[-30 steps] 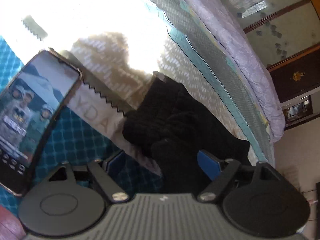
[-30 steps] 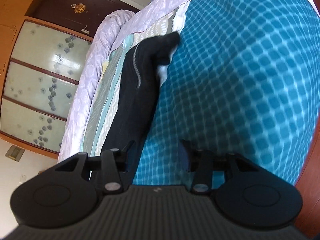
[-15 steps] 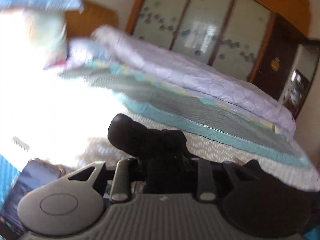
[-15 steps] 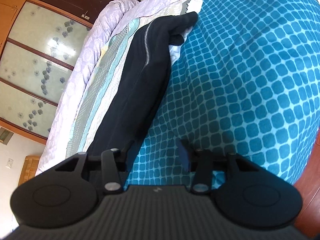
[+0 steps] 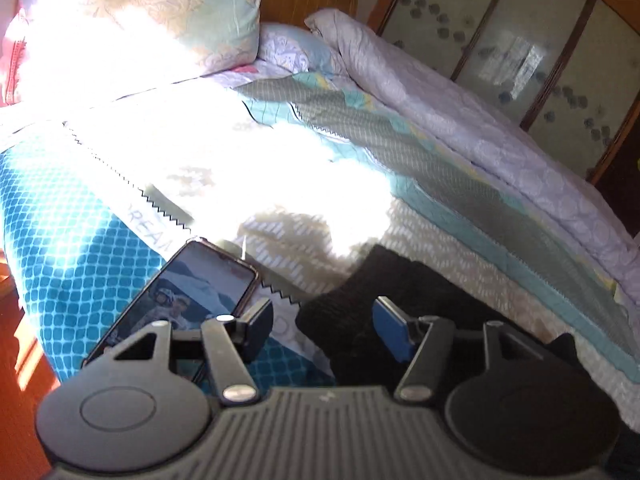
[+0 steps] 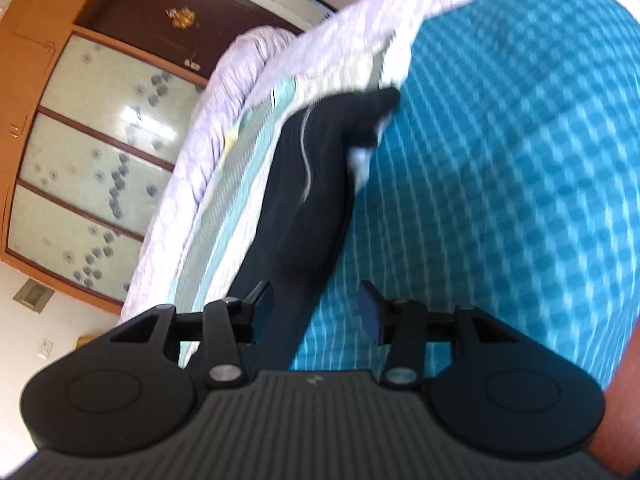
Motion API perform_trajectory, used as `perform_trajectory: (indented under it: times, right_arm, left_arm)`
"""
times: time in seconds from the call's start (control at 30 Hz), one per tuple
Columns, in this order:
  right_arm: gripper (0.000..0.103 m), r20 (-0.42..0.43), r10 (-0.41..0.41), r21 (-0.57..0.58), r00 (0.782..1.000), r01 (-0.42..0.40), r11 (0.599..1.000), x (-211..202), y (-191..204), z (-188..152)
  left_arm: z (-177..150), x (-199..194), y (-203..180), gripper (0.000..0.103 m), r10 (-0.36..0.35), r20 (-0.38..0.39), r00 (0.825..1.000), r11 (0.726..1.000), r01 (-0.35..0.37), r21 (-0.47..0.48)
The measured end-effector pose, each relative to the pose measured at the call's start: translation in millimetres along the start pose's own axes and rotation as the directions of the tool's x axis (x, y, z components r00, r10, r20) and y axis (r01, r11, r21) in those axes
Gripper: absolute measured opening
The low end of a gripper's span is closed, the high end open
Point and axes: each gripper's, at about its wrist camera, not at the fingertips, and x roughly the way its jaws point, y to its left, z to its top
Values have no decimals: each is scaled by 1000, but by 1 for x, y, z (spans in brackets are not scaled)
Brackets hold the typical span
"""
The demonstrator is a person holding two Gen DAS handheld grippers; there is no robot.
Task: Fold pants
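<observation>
Sunlit bedding fills my view: a teal checked bedspread with black pants stretched along it beside the pale quilt. My left gripper has just been opening, and the bunched end of the pants lies loose between its part-spread fingers. My right gripper stands about half open over the other end, not pressing. A phone lies near my left fingers.

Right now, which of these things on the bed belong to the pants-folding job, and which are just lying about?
For the job:
- black pants
- left tongs
- right tongs

Just lying about:
- smartphone
- floral pillow
- lilac quilt
</observation>
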Motion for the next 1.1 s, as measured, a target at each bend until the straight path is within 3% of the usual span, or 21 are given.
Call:
perform_trajectory:
  times: [0.13, 0.27, 0.37, 0.47, 0.57, 0.67, 0.77, 0.87, 0.9, 0.97, 1.0, 1.1]
  right_arm:
    - [56, 48, 0, -16, 999, 1, 1000, 13, -4, 25]
    - [58, 50, 11, 11, 999, -11, 1000, 42, -16, 48]
    - [57, 74, 48, 44, 996, -51, 998, 61, -24, 67]
    - [57, 117, 76, 98, 990, -88, 991, 77, -29, 84]
    - [48, 127, 42, 119, 991, -58, 991, 92, -29, 95]
    - [22, 97, 47, 95, 994, -56, 994, 99, -19, 103]
    - [20, 101, 87, 25, 991, -90, 996, 92, 7, 105]
    - [20, 96, 145, -174, 985, -127, 977, 75, 58, 89]
    - [20, 86, 151, -265, 985, -124, 956, 70, 79, 79]
    - [20, 60, 154, -472, 986, -108, 875, 60, 120, 50]
    - [20, 43, 145, -581, 989, -93, 809, 58, 140, 30]
    - [23, -29, 56, -854, 998, -54, 518, 63, 180, -46]
  left_arm:
    - [5, -2, -37, 56, -64, 0, 998, 996, 64, 62]
    - [-11, 29, -86, 56, -122, -104, 987, 984, 134, 119]
    - [-34, 57, -110, 56, -99, -172, 980, 975, 130, 179]
    - [-53, 88, -111, 56, -54, -262, 963, 981, 101, 169]
    - [-63, 98, -109, 56, -14, -261, 965, 974, 72, 213]
    - [-65, 95, -108, 56, -9, -262, 965, 969, 73, 235]
    - [-57, 85, -101, 55, -51, -273, 961, 978, 103, 181]
    - [-48, 70, -95, 55, -108, -262, 959, 980, 147, 133]
    - [-45, 63, -95, 55, -129, -256, 958, 979, 165, 122]
    - [-42, 50, -93, 56, -176, -246, 953, 971, 209, 113]
    - [-41, 43, -93, 56, -198, -243, 950, 967, 230, 111]
    - [-43, 25, -89, 57, -246, -241, 939, 955, 277, 106]
